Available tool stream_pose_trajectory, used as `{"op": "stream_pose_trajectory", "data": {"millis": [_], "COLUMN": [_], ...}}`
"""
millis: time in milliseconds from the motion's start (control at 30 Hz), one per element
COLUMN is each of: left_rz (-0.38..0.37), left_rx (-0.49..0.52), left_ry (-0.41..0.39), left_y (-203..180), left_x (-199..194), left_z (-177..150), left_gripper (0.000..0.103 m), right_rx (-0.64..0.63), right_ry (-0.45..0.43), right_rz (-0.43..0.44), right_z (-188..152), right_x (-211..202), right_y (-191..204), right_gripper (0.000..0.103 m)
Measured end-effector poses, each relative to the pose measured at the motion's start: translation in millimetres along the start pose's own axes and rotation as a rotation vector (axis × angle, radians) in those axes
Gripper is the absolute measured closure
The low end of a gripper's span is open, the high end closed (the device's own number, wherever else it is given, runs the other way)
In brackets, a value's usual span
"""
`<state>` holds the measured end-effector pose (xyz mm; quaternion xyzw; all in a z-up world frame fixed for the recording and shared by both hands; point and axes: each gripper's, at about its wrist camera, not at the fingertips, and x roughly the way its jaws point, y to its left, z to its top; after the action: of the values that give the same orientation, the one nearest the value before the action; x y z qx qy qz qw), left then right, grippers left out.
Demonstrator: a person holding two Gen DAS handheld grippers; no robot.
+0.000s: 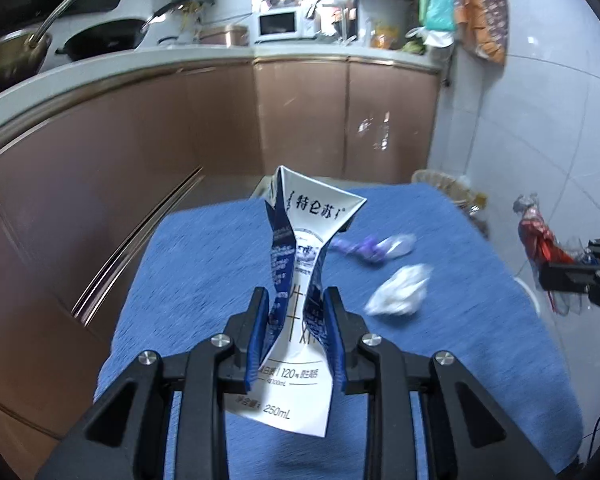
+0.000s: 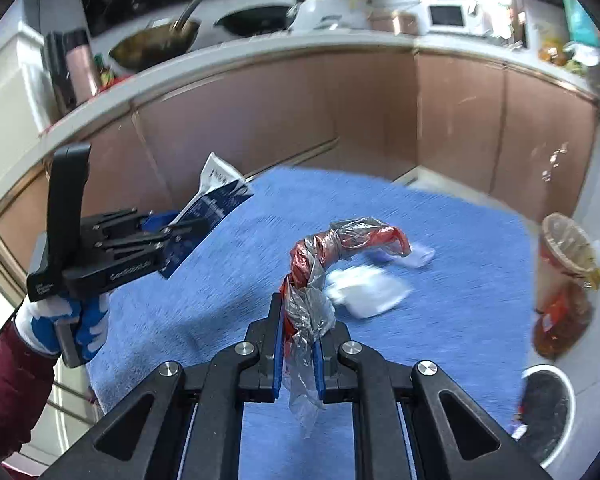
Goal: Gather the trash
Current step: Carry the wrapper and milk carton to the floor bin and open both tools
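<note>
My left gripper [image 1: 296,300] is shut on a crushed white and blue milk carton [image 1: 300,248] and holds it above the blue cloth [image 1: 204,280]. It also shows in the right wrist view [image 2: 184,236] with the carton [image 2: 216,196]. My right gripper [image 2: 298,312] is shut on a twisted red and clear plastic wrapper [image 2: 340,240], held above the cloth [image 2: 220,300]; the wrapper also shows in the left wrist view [image 1: 540,236]. A crumpled white tissue [image 1: 400,290] and a purple and clear wrapper [image 1: 376,248] lie on the cloth.
A lined wicker bin [image 2: 564,280] with trash stands on the floor right of the table, and a round white bin [image 2: 548,412] below it. Brown kitchen cabinets [image 1: 220,120] with a counter holding pans and a microwave [image 1: 280,24] run behind.
</note>
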<state>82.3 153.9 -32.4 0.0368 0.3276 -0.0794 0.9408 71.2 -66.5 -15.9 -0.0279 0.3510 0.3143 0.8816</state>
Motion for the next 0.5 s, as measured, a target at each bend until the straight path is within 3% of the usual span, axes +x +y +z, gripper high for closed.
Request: {"op": "stream_pose_trajectory", "data": {"millis": [500], "left_rz": [-0.198], "left_rx": [0.132], "left_ry": [-0.086], "left_y": [-146.9], "left_x": [-1.7], "left_z": [79.7], "left_gripper": [0.077], "right_rx": [0.142], "right_ry": [-0.215], "right_rz": [-0.284], "right_z": [-5.4], "right_x": [-133.7], "right_y": [-90.1], "right_gripper": [0.092]}}
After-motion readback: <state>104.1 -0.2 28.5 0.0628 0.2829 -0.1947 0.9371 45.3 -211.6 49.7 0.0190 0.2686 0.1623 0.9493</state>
